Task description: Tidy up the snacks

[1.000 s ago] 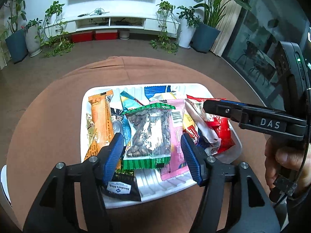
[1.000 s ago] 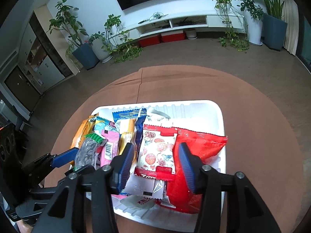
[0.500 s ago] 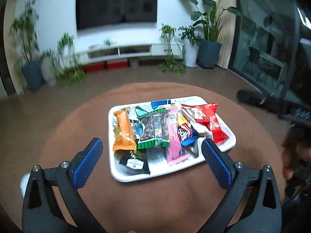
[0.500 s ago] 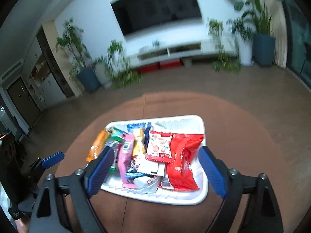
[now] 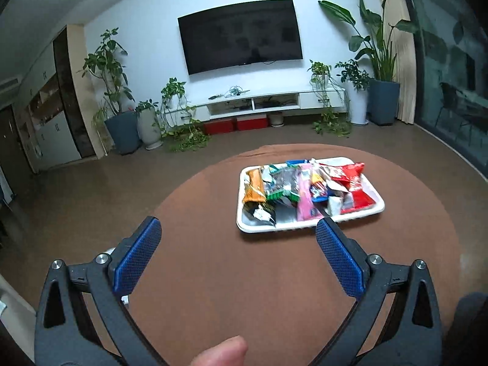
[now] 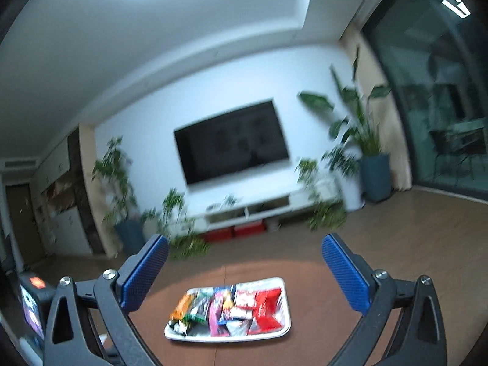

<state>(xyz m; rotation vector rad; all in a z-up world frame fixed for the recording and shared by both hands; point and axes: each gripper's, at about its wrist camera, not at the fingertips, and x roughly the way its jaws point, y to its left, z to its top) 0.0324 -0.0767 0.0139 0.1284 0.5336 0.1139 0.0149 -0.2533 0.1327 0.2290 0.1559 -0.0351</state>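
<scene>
While both of your grippers hang clear of the table, nothing is in either of them: the left gripper [image 5: 238, 253] has its blue pads spread wide over bare brown tablecloth [image 5: 213, 274], and the right gripper [image 6: 244, 274] is spread just as wide, raised high and looking down on the scene.

Your snacks all lie in the white tray [image 5: 308, 228], which sits on the far right part of the round table in the left view. They overlap heavily: an orange bar [image 5: 254, 184] along the left edge, a green-trimmed clear packet [image 5: 282, 183] next to it, a pink packet [image 5: 305, 195] in the middle, and red bags [image 5: 355, 183] on the right.

That overlap is your main risk. If you come down on one wrapper, a pad can catch the edge of its neighbour, and you lift two or drag one over the tray's low rim. The film wrappers look slippery, so a shallow pinch at a corner may let go mid-air. The tray looks light; a sideways pull could slide it on the cloth.

The right view is blurred, so aim from it only once it is steady. Watch too that your two grippers do not meet over so small a tray.
</scene>
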